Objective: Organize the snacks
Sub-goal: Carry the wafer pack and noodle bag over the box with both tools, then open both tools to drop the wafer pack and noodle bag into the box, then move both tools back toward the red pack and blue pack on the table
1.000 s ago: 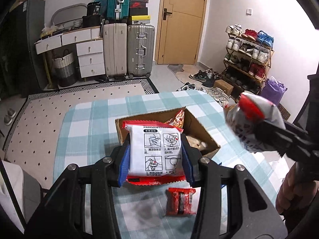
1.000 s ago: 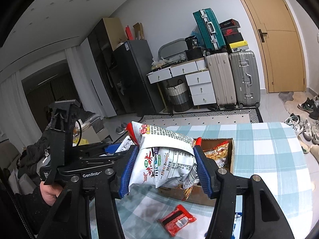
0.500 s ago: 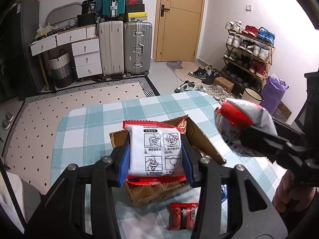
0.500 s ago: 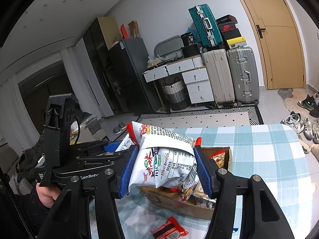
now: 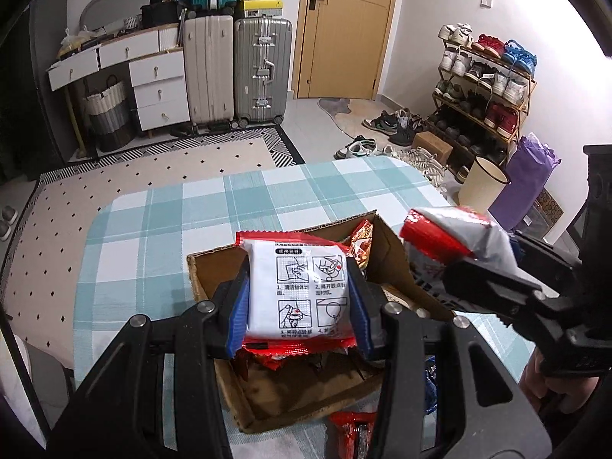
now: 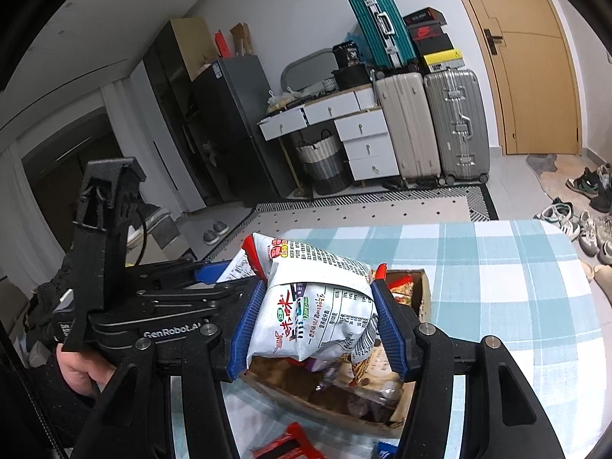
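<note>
Two tongs (image 5: 298, 298) (image 6: 315, 325), two held packets (image 5: 296, 290) (image 6: 313, 306), one box (image 5: 206, 287).

White walls, a wooden door (image 5: 344, 30), 2 suitcases (image 5: 237, 69), white drawers (image 5: 158, 90), a shoe rack (image 5: 485, 88), dotted rug (image 5: 134, 176)

Left gripper (image 5: 298, 302): has travelled forward over the table; its white-and-red packet (image 5: 297, 290), which hung short of the cardboard box (image 5: 290, 401) a second ago, now hangs above the box's open top.
Cardboard box in the left view: has slid from beyond the fingers to under them, near wall low in frame.
Right gripper (image 6: 317, 317): has also closed in on the box; its white snack bag (image 6: 313, 306) now sits over the box (image 6: 424, 294) interior, lower and nearer the left gripper than before.
Small red packet (image 5: 350, 436): slipped to the bottom edge, seemingly from camera motion only.
</note>
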`<state>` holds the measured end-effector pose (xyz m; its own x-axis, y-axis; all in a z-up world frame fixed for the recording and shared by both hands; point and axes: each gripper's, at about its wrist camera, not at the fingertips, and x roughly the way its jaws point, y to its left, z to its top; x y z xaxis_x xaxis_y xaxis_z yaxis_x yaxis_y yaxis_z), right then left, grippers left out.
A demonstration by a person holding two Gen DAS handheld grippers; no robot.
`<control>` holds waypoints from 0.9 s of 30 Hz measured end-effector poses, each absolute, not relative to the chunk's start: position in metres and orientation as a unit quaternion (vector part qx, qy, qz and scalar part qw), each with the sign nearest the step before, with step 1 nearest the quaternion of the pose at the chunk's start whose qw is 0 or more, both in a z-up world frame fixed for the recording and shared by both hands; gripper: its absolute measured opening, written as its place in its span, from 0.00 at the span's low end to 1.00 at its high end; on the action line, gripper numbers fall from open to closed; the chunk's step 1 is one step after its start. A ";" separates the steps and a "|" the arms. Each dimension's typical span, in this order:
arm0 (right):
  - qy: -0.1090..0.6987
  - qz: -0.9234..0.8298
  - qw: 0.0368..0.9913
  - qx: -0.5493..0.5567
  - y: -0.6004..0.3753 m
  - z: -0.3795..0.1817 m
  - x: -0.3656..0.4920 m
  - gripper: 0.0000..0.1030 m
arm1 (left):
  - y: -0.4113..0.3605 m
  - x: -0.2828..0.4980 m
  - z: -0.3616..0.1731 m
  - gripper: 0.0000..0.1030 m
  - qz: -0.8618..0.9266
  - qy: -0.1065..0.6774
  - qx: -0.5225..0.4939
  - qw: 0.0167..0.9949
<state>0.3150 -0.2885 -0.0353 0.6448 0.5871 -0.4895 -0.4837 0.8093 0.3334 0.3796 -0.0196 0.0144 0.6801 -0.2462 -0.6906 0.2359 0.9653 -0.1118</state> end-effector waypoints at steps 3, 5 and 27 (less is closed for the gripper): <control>0.307 0.294 0.901 0.089 -0.289 -0.046 0.326 0.56 | -0.021 0.388 0.006 0.40 -0.132 0.382 -0.005 0.915; 0.312 0.295 0.899 0.089 -0.288 -0.052 0.332 0.56 | -0.021 0.393 0.000 0.40 -0.132 0.385 -0.007 0.913; 0.297 0.288 0.907 0.078 -0.295 -0.052 0.329 0.83 | 0.004 0.383 -0.008 0.76 -0.091 0.383 -0.027 0.919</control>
<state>0.3290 -0.2952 -0.0520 0.6586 0.5685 -0.4930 -0.4758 0.8222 0.3126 0.3831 0.0042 -0.0082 0.6904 -0.1875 -0.6987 0.1460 0.9821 -0.1193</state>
